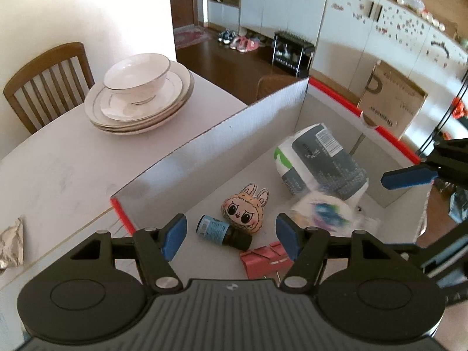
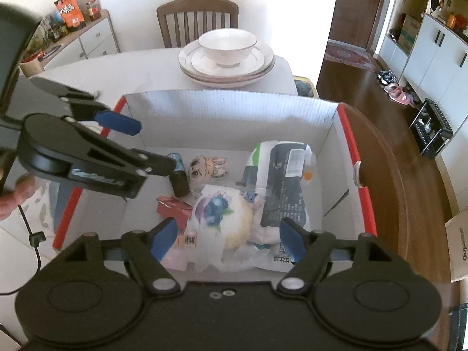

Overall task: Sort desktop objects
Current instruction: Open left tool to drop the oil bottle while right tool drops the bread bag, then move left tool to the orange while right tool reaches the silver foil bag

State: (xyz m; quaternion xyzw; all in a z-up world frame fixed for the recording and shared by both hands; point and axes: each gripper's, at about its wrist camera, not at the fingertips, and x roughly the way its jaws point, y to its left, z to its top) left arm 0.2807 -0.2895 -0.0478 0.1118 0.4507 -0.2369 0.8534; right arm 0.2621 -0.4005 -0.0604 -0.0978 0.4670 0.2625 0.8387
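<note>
Honestly both the left gripper (image 1: 231,238) and right gripper (image 2: 226,241) hang spread apart and empty over the cardboard box (image 2: 234,111), where the 5 items lie crammed together, so grabbing the blueberry packet (image 2: 218,213) could snag the red carton (image 2: 172,207)

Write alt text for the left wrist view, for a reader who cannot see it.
The open left hand-held gripper hovers over a white cardboard box holding a small dark bottle, a cartoon face toy, a red packet and snack bags. A bowl on stacked plates sits on the table behind.
</note>
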